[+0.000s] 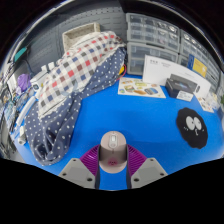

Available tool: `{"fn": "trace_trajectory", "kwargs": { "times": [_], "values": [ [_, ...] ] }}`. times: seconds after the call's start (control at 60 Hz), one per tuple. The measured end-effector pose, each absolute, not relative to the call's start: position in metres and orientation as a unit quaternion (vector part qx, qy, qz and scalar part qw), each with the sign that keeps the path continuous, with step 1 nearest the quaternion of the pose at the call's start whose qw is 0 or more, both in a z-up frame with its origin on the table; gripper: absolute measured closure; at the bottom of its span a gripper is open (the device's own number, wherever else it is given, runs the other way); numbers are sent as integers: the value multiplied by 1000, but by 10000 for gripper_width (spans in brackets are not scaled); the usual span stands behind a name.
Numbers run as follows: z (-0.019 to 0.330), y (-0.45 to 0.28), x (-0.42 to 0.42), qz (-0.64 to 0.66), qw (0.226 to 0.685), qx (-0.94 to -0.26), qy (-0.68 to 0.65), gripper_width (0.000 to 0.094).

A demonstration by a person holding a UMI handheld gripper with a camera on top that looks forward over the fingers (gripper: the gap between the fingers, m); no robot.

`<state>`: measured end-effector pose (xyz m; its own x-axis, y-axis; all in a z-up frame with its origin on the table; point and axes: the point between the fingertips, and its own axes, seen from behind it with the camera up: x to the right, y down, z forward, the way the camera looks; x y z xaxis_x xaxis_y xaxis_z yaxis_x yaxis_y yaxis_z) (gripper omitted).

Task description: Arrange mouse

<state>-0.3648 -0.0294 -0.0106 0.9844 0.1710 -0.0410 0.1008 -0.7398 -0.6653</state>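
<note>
A beige-grey computer mouse [113, 149] sits between my two fingers, above the blue table [140, 118]. My gripper [113, 158] has its purple pads [92, 157] pressed against both sides of the mouse, so it is shut on it. The mouse points forward, with its scroll wheel facing up. A round black mat [192, 124] lies on the blue surface ahead to the right.
A checked cloth and a dotted dark cloth [70, 85] are heaped ahead to the left. A white box [160, 68] and papers [140, 89] lie farther ahead, with plastic drawer units [150, 32] behind them. Small items [183, 92] lie at the right.
</note>
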Motion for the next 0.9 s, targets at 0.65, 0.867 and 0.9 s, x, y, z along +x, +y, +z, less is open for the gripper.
{"fn": "trace_trajectory", "kwargs": {
  "times": [0.65, 0.867, 0.9],
  "values": [
    [178, 91, -72, 15, 494, -869, -26, 578],
    [56, 90, -39, 28, 409, -912, 5, 580],
    [42, 88, -39, 28, 399, -917, 3, 581]
  ]
}}
